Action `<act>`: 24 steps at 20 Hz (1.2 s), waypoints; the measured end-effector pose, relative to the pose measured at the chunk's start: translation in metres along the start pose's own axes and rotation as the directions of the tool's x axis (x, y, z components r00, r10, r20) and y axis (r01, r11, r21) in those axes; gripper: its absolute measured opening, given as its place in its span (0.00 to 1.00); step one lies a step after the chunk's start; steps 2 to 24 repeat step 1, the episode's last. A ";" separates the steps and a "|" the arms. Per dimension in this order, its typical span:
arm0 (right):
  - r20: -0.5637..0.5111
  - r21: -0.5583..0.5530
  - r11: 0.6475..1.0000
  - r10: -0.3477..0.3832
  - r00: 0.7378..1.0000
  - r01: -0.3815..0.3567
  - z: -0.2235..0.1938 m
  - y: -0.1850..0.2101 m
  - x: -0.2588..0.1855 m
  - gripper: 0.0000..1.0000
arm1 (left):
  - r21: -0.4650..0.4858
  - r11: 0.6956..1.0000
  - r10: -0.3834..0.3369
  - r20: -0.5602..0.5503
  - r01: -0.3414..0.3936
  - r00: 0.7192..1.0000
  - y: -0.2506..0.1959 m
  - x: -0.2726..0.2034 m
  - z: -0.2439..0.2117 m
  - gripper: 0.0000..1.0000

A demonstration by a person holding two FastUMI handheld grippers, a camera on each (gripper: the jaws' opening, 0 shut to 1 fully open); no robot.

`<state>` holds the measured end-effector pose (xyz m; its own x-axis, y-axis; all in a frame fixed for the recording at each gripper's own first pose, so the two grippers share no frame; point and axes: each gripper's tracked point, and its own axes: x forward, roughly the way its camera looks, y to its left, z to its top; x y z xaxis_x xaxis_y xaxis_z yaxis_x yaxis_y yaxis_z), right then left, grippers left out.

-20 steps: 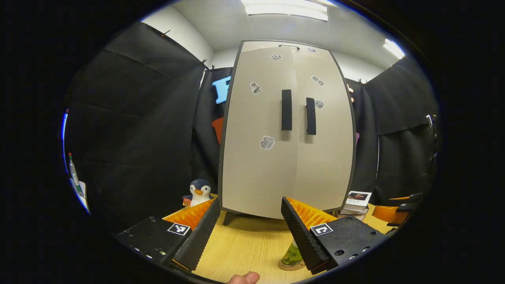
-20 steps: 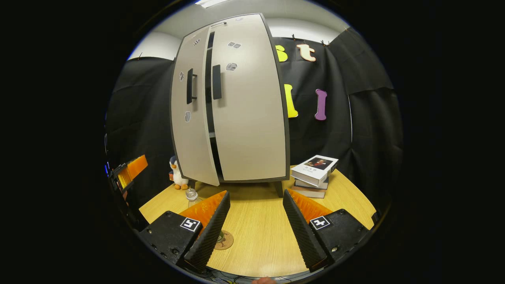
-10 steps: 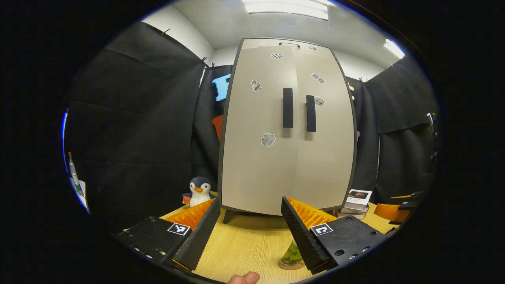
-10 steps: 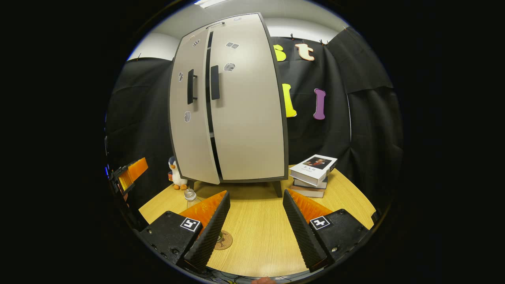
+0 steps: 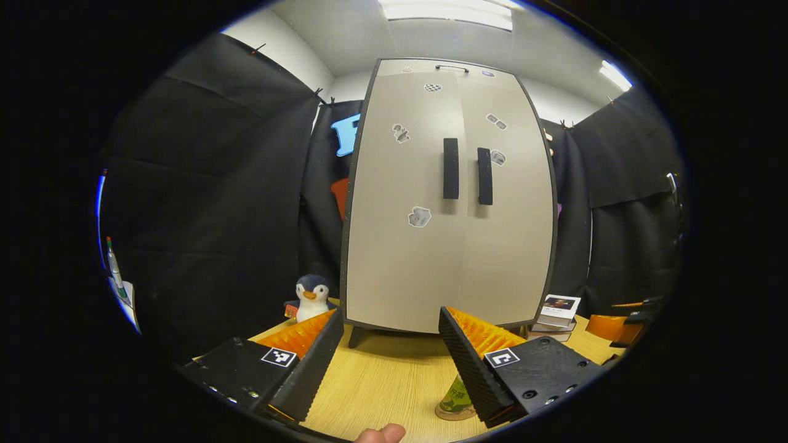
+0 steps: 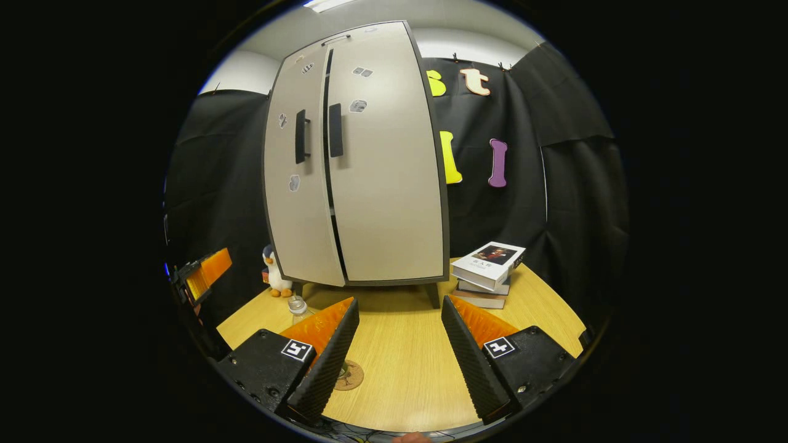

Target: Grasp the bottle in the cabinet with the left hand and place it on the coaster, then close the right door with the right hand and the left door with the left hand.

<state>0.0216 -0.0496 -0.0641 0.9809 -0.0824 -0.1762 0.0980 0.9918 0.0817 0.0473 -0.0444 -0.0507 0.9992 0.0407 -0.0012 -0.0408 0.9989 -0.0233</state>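
Nudging the left door [image 6: 300, 184] flush with the cabinet [image 5: 449, 203] needs a gentle push; both tools empty, spread.

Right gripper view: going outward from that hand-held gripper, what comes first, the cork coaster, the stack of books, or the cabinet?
1. Cork coaster, on the table beside the right hand-held gripper, by its left finger.
2. Stack of books, farther back on the right.
3. Cabinet, at the back; its base is about level with the books, so nearly a tie.
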 end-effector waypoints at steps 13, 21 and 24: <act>0.006 -0.003 1.000 0.002 1.000 -0.002 0.003 0.001 0.000 0.83 | -0.001 1.000 0.001 0.002 -0.001 1.000 0.000 0.000 0.001 0.95; 0.006 -0.003 1.000 0.002 1.000 -0.002 0.003 0.001 0.000 0.83 | -0.001 1.000 0.001 0.002 -0.001 1.000 0.000 0.000 0.001 0.95; 0.006 -0.003 1.000 0.002 1.000 -0.002 0.003 0.001 0.000 0.83 | -0.001 1.000 0.001 0.002 -0.001 1.000 0.000 0.000 0.001 0.95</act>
